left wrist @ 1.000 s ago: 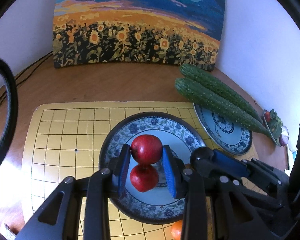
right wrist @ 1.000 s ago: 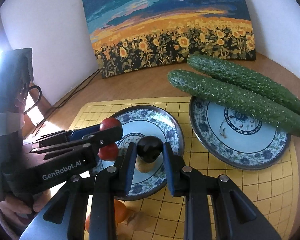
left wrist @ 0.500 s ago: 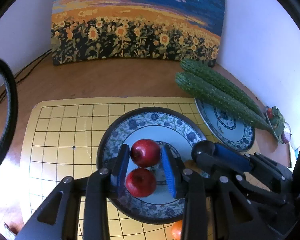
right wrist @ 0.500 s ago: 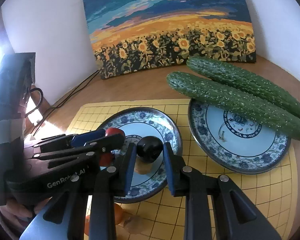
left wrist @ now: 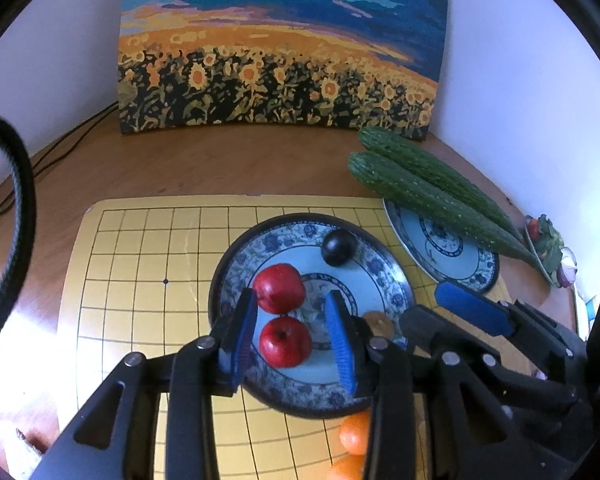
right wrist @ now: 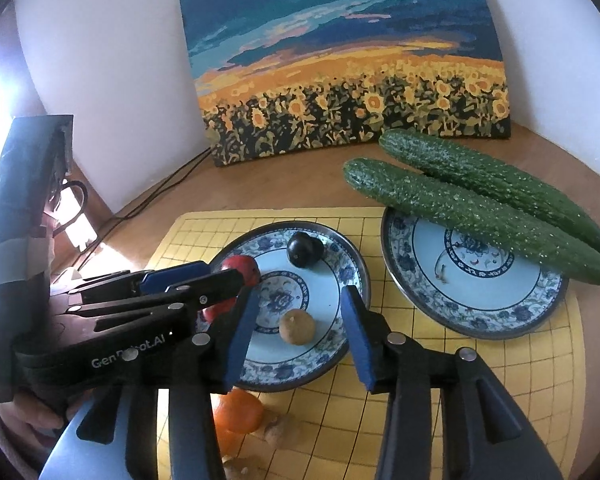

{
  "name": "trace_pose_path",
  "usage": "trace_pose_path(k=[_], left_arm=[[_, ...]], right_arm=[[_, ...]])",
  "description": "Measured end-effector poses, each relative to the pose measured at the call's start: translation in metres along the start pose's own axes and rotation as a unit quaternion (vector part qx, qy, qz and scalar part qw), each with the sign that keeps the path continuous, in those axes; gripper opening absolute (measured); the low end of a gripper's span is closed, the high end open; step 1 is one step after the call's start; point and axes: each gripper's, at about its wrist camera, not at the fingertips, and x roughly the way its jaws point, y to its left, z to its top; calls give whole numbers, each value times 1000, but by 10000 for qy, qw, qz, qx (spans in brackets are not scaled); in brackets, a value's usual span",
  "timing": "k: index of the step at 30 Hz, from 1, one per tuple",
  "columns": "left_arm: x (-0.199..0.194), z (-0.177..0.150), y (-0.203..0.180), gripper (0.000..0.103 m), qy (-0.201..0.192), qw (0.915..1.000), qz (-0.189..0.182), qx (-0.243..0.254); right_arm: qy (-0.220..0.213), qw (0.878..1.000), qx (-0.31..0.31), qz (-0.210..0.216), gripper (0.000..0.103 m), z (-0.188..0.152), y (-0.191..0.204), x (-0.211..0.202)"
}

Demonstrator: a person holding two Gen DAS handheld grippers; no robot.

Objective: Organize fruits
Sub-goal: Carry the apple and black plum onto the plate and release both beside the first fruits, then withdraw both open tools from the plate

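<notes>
A blue-patterned plate (left wrist: 384, 276) (right wrist: 336, 258) holds two red apples (left wrist: 279, 288) (left wrist: 285, 341), a dark plum (left wrist: 338, 247) (right wrist: 302, 250) and a small brown fruit (right wrist: 297, 326). My left gripper (left wrist: 294, 338) is open, its blue pads on either side of the nearer apple without touching it. My right gripper (right wrist: 300, 330) is open and empty, its pads flanking the brown fruit above the plate's near rim. The left gripper also shows in the right wrist view (right wrist: 188, 280), partly hiding the apples (right wrist: 242, 268).
A second plate (right wrist: 472, 280) to the right carries two long cucumbers (right wrist: 480, 208). Oranges (right wrist: 238, 410) and small brown bits lie on the yellow grid mat (left wrist: 140, 280) in front of the plate. A sunflower painting (left wrist: 280, 48) leans on the wall behind.
Both grippers have opened. The left let go of its apple, which now lies on the plate by the other. The right let go of the plum, now at the plate's far rim.
</notes>
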Motion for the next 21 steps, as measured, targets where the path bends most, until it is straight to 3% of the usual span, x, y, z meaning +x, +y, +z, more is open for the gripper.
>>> trace_pose_path(k=[21], left_arm=[[-52, -37, 0, 40, -189, 9998, -16, -80]], right_arm=[[-31, 9998, -76, -173, 46, -29, 18, -52]])
